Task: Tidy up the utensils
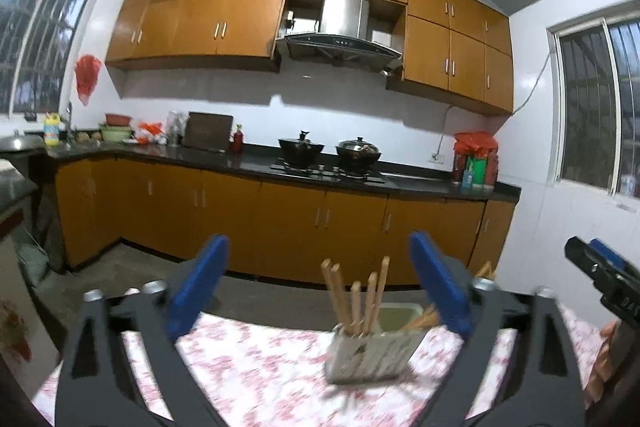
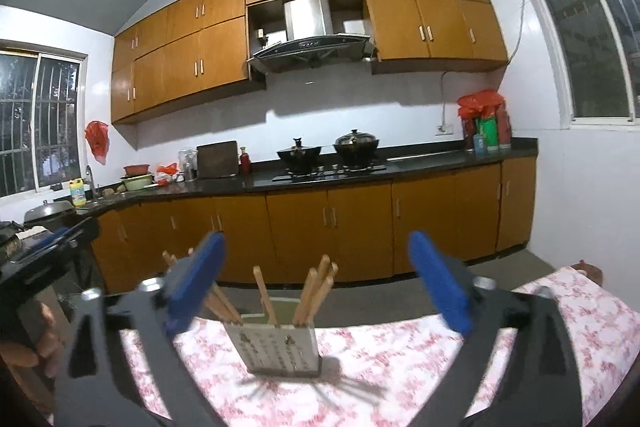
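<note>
Upright in the holder (image 2: 280,349), perhaps eight chopsticks (image 2: 318,289).

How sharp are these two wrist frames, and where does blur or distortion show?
Left wrist: the chopstick holder and floral tablecloth are smeared by motion blur, while the far cabinets are sharper. Right wrist: the holder is a little crisper, casting fanned shadows on the cloth. Both views: fisheye bends the counter, with dark corner vignetting.
</note>
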`<state>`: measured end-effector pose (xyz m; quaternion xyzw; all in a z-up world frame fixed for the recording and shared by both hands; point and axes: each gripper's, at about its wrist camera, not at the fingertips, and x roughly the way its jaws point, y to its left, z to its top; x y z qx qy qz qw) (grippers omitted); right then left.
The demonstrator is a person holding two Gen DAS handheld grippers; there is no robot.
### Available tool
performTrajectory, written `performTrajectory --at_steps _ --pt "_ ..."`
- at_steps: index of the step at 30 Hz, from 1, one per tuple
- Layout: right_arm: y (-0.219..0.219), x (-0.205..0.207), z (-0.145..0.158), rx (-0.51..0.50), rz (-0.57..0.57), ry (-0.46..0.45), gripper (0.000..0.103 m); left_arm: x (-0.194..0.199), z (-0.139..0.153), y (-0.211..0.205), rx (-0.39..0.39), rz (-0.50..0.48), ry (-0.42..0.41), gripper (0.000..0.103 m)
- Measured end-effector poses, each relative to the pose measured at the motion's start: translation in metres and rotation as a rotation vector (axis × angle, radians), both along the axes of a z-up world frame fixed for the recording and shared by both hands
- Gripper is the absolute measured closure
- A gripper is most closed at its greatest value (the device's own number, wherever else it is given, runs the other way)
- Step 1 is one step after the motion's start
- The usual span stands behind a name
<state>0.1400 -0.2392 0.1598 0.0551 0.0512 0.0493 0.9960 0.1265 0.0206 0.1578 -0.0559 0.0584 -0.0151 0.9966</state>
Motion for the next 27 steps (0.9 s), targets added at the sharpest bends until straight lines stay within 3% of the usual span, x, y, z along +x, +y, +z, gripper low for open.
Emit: performTrajectory --at_steps 5,10,18,27 --pt "0.008 -0.035 -0.027 -0.056 -0.071 0.026 0.004 -0.034 -0.024 -0.001 0.072 0.026 0.034 0.002" --pt "0.019 -0.059 -0.051 -0.126 -0.085 0.070 0.004 -0.054 -0.057 0.000 0.089 0.053 0.099 0.002" --pt "0.040 -0.090 -0.096 -0.221 -0.058 0.122 0.004 -0.074 -0.096 0.002 0.045 0.022 0.219 0.002" --pt "0.046 -0.101 -0.137 -0.208 -0.040 0.242 0.004 -0.090 -0.125 -0.009 0.079 0.016 0.254 0.002"
